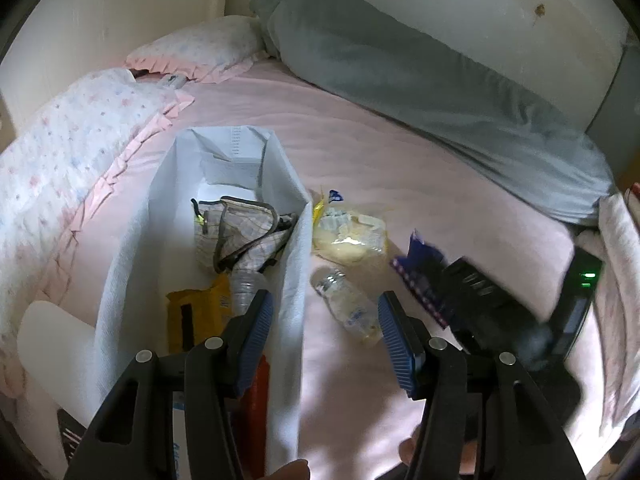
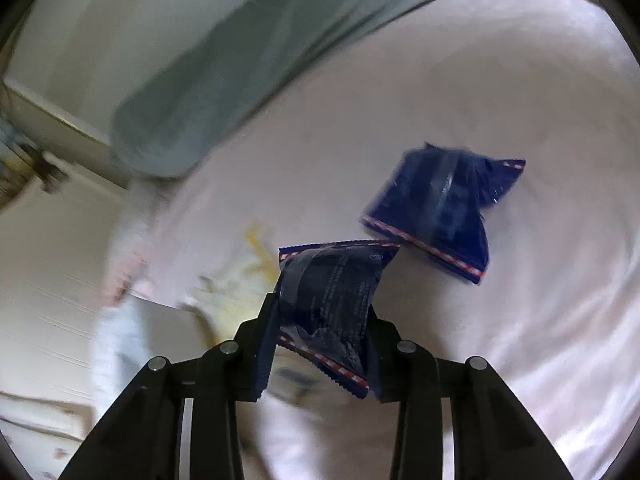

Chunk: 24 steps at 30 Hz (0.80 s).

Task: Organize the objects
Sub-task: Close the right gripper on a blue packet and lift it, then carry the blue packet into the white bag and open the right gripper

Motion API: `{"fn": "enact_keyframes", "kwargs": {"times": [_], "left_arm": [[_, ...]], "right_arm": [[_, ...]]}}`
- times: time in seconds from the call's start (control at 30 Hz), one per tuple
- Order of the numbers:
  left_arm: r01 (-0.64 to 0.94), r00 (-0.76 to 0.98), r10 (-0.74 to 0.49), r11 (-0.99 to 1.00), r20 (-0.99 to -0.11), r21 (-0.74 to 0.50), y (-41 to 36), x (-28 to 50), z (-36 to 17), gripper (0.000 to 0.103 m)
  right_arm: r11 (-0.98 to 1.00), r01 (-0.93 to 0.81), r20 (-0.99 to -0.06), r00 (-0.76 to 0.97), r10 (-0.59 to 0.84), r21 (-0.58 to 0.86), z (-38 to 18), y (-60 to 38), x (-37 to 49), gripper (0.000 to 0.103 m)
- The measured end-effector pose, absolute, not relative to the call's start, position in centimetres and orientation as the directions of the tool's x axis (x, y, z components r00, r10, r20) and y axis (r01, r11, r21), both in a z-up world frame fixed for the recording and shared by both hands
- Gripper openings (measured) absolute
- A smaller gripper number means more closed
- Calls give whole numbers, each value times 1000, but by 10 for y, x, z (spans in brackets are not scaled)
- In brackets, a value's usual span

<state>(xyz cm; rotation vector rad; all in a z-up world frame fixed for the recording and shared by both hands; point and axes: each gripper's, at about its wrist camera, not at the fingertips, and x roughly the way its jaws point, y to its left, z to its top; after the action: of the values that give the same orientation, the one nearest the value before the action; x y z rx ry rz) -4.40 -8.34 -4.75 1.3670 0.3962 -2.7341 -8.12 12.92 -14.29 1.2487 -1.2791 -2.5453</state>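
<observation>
My left gripper (image 1: 326,320) is open and empty, straddling the right wall of a white bag (image 1: 294,264) that stands open on the pink bed. Inside the bag lie a plaid pouch (image 1: 236,232), a yellow packet (image 1: 200,308) and a clear bottle (image 1: 246,284). A second clear bottle (image 1: 348,306) and a pale yellow snack pack (image 1: 352,236) lie on the sheet right of the bag. My right gripper (image 2: 324,320) is shut on a dark blue packet (image 2: 332,300), held above the bed; it also shows in the left wrist view (image 1: 424,280). Another blue packet (image 2: 440,212) lies on the sheet.
A long grey pillow (image 1: 420,72) runs along the wall. Floral pink-frilled pillows (image 1: 68,148) lie at the left. The pink sheet (image 1: 400,152) stretches between them. A white roll (image 1: 52,332) sits left of the bag.
</observation>
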Motion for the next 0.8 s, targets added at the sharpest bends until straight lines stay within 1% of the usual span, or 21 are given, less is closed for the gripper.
{"fn": "enact_keyframes", "kwargs": {"times": [0.17, 0.27, 0.5, 0.57, 0.7, 0.8], "left_arm": [[154, -619, 65, -967, -783, -202, -80, -38, -41, 54], [162, -616, 69, -964, -784, -211, -83, -36, -40, 54], [205, -611, 38, -957, -791, -205, -94, -32, -38, 54], [213, -609, 39, -954, -792, -211, -98, -31, -38, 54], [228, -611, 24, -952, -791, -205, -103, -28, -37, 54], [244, -611, 18, -947, -792, -209, -108, -26, -37, 54]], "right_arm": [[-563, -175, -499, -712, -494, 808, -110, 136, -68, 35], [-572, -84, -460, -692, -556, 816, -92, 126, -64, 36], [-558, 47, -427, -592, -684, 828, -78, 102, -70, 36], [-550, 65, -421, -571, -705, 833, -76, 101, -70, 36], [-575, 89, -445, -541, -714, 813, -73, 92, -76, 36], [-556, 91, -440, -512, -737, 826, -76, 86, -74, 36]]}}
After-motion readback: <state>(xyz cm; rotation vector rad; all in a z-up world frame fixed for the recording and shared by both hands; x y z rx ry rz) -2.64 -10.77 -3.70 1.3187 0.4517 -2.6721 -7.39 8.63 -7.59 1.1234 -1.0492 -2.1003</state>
